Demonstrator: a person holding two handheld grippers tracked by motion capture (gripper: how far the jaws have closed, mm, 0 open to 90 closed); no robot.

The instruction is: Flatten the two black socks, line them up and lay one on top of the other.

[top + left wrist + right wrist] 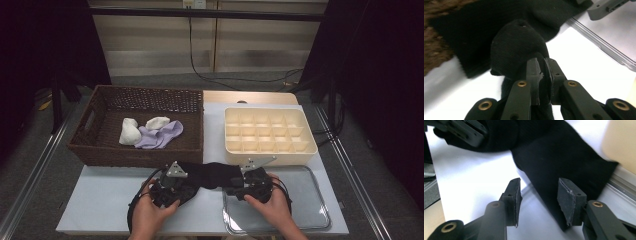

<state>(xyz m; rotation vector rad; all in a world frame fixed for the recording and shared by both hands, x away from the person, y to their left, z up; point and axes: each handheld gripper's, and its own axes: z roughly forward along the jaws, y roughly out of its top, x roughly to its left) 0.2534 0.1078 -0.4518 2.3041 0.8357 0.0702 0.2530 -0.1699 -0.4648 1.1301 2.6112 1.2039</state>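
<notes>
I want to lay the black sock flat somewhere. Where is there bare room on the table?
Free: the mat's near left corner below the basket, and the tray's right half below the divided box. Crowded: the middle front, where both grippers and the sock sit.

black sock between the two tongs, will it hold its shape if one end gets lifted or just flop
Probably flops: the black sock sags and bunches where the left tongs pinch it, folding into a soft lump. It looks light, a thin knit lying flat on the table. Likely not slippery; the ribbed fabric should stay put between the pads.
</notes>
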